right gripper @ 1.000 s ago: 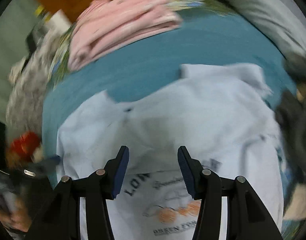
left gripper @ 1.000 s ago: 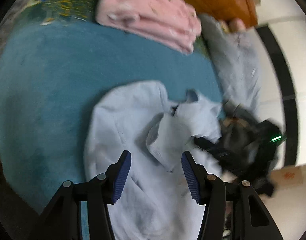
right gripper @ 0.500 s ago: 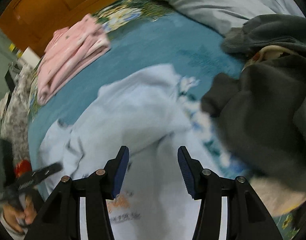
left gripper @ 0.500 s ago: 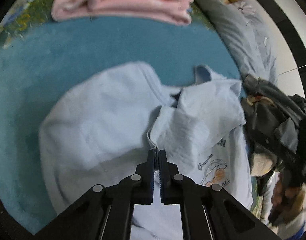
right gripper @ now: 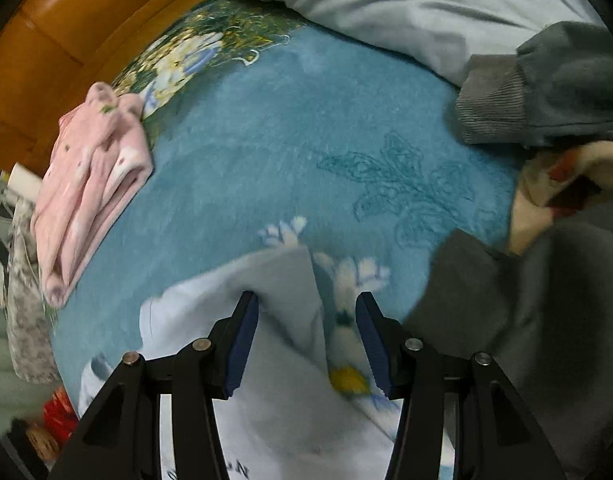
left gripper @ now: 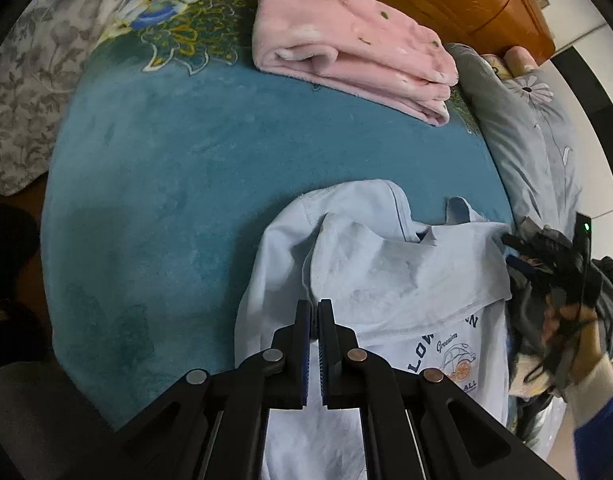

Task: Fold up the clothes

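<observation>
Pale blue cotton is the story here: a light blue printed T-shirt [left gripper: 386, 292] lies rumpled on the teal plush blanket [left gripper: 178, 184] covering the bed, and the left gripper [left gripper: 314, 320] has its jaws pinched together on a fold of that fabric near the sleeve. Over on the other side, the right gripper [right gripper: 306, 336] hangs with jaws spread wide just above the shirt's far edge, nothing in them. This looks like the first side fold in progress, one sleeve being drawn across the body. Next, the right jaws need to close on that loose corner so both sides travel together and the cloth lands flat. Legible print on the chest: "LOW", a script word like "Greenion" and "ALL" under a small car drawing. A folded pink fleece garment [left gripper: 346, 48] sits well apart, a dark grey clothes heap [right gripper: 546, 240] close by.
</observation>
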{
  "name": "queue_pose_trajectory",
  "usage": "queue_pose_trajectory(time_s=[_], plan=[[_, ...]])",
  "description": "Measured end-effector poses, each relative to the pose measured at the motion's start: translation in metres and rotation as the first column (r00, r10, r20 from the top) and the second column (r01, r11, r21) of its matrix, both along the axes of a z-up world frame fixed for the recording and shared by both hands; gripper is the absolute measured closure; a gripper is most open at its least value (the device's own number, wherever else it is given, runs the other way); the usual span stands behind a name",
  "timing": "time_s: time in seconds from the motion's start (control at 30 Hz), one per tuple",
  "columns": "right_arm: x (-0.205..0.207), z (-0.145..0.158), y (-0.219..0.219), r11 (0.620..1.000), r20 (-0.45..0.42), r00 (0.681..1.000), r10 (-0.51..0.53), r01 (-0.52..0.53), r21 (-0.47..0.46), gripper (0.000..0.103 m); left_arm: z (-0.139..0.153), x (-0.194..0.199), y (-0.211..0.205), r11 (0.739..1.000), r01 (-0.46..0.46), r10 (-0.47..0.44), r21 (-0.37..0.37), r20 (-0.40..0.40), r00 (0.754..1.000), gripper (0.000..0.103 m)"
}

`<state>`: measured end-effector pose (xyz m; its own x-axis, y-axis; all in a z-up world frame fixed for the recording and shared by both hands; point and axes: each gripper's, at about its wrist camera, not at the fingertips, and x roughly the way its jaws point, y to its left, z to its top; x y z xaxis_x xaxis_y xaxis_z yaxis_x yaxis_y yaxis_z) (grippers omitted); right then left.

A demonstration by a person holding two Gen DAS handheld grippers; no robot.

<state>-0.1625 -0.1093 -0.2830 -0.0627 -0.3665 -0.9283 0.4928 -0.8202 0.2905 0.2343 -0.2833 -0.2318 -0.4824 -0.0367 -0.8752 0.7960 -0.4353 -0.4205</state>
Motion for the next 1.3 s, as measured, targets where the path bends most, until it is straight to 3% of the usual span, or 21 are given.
queue_pose_trajectory(time_s=[0.03,0.07,0.1,0.2,0.3,0.4,0.47,0.6,0.67,0.8,0.87,1.03,1.13,1.3], plan=[[-0.003,-0.002,-0.003,1.0,0.013,1.0,-0.005,0.005,-0.006,0.084,0.001,0.0,0.0,1.0,-0.001,0.001,-0.005,0.0,1.0,0.099],[-0.003,-0.003,-0.007,1.0,0.031,0.999,0.008,-0.008,-0.014,0.094,0.003,0.001,0.0,1.0,-0.003,0.003,-0.012,-0.001,1.0,0.099],[-0.002,-0.003,-0.017,0.999,0.037,0.998,0.049,-0.05,0.001,0.099,0.005,0.002,0.0,1.0,-0.007,0.007,-0.018,-0.002,1.0,0.099],[-0.003,0.016,-0.034,0.99,-0.072,0.988,0.137,-0.135,0.032,0.101,0.014,0.007,0.005,0.998,-0.001,0.001,-0.059,0.004,1.0,0.099],[-0.013,0.022,-0.041,0.992,-0.103,0.987,0.121,-0.116,0.059,0.101,0.012,0.012,0.009,0.997,0.019,-0.017,-0.072,0.026,1.0,0.099],[-0.018,0.021,-0.046,0.984,-0.179,0.98,0.093,-0.063,0.168,0.101,0.004,0.012,0.006,0.999,0.014,-0.011,-0.048,0.051,0.999,0.099],[-0.021,0.02,-0.044,0.985,-0.161,0.985,0.062,-0.035,0.168,0.101,0.001,0.015,0.001,1.0,0.002,-0.002,-0.016,0.038,0.999,0.099],[-0.009,0.043,-0.035,0.995,-0.207,0.976,0.064,-0.047,0.086,0.101,0.009,0.023,-0.006,0.999,0.025,-0.023,0.037,-0.045,0.999,0.098],[0.016,0.061,-0.022,0.996,-0.211,0.973,0.091,-0.092,0.005,0.098,0.015,0.026,-0.01,0.999,0.032,-0.03,0.033,-0.069,0.997,0.096],[0.087,0.061,0.015,0.973,-0.081,0.978,0.191,-0.2,-0.114,0.07,0.015,0.03,-0.017,0.999,0.049,-0.048,0.024,-0.015,0.999,0.09],[0.136,0.049,0.036,0.954,-0.006,0.961,0.275,-0.273,-0.127,0.069,0.007,0.034,-0.016,0.998,0.05,-0.05,0.039,0.01,0.999,0.09],[0.225,0.027,0.086,0.934,0.081,0.931,0.355,-0.35,-0.07,0.069,-0.011,0.04,-0.008,0.991,0.069,-0.077,0.112,0.075,0.994,0.09],[0.257,0.023,0.104,0.923,0.09,0.919,0.383,-0.383,-0.012,0.069,-0.018,0.039,-0.005,0.984,0.084,-0.101,0.156,0.108,0.989,0.083],[0.262,0.032,0.104,0.933,0.081,0.929,0.36,-0.36,-0.016,0.069,-0.032,0.033,0.011,0.96,0.131,-0.179,0.249,0.182,0.967,0.079]])
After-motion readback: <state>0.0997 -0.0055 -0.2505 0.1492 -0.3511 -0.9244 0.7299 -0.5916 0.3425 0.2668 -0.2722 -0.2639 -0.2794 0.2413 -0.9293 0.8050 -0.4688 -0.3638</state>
